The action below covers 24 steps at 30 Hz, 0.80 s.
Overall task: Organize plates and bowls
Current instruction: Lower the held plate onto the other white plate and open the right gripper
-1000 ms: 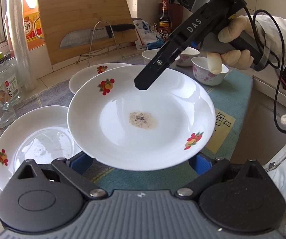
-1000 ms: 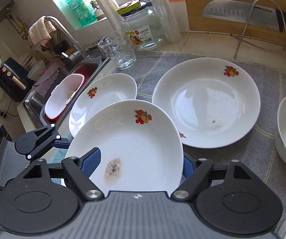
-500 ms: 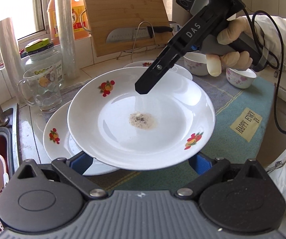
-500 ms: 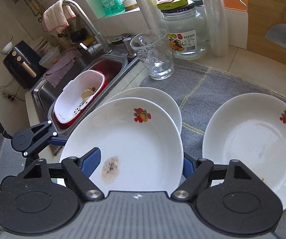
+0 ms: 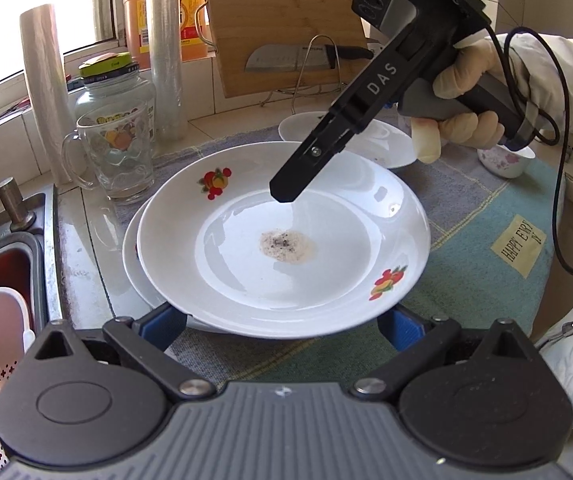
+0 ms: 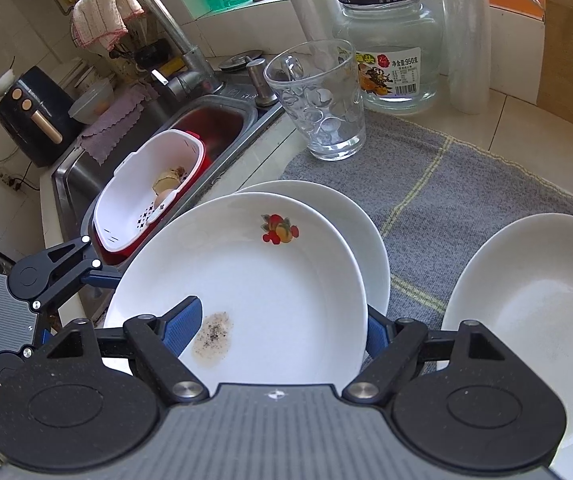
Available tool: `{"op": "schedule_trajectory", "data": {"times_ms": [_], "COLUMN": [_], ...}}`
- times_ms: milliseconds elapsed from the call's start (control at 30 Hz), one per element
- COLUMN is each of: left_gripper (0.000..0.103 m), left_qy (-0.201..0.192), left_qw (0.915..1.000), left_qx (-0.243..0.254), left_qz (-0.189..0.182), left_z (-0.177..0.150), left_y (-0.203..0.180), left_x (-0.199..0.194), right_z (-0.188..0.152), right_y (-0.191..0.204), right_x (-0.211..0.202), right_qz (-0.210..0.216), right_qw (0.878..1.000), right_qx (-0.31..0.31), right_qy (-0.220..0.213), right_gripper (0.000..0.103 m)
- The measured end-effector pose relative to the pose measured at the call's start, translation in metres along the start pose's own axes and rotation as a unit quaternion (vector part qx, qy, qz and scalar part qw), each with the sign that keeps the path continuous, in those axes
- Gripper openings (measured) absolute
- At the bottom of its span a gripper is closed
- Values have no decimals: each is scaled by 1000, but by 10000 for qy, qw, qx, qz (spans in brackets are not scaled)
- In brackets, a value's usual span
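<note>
White soiled plate (image 5: 282, 240), fruit motif, clamped at its rim by left gripper (image 5: 282, 326) and right gripper (image 6: 282, 330); directly above second plate (image 6: 350, 216) on grey mat (image 6: 466, 184)

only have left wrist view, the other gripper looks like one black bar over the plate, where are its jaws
Observer: On the right gripper, one blue finger lies inside the dirty plate, beside the residue. The other finger sits beyond the rim.
Operator: anything tall by the sink on my left
Observer: A tap with a checked cloth draped on it arches over the sink.
Operator: and past the sink
Observer: A black appliance stands on the far counter.
</note>
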<state>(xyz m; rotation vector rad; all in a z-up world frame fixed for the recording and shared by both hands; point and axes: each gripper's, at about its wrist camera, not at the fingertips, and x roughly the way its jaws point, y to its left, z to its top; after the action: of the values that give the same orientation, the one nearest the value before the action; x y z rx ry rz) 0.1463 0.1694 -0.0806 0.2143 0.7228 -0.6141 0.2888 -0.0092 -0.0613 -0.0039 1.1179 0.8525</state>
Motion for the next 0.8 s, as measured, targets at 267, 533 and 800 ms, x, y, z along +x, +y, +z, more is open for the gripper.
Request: {"op": "schedule_trajectory", "data": {"times_ms": [267,533,800], "left_gripper": [101,101,101], "left_qy": [39,103,163], "left_qw": [10000,9998,9996], "left_qx": [3,52,-15], "left_qz": [-69,-138,-223], "left_z": [3,5,6], "left_y": [4,8,12], "left_x": [6,11,15], "right_z": [1,2,-2], "right_y": [-6,-7,-9], "right_x": [-1,-5,-7], "right_qz": [-52,-123,-213], "right_qw": [9999,9998,9995], "right_qx": [88,132,244], "right_qy": [-5,-25,8], "right_gripper": [86,86,86]}}
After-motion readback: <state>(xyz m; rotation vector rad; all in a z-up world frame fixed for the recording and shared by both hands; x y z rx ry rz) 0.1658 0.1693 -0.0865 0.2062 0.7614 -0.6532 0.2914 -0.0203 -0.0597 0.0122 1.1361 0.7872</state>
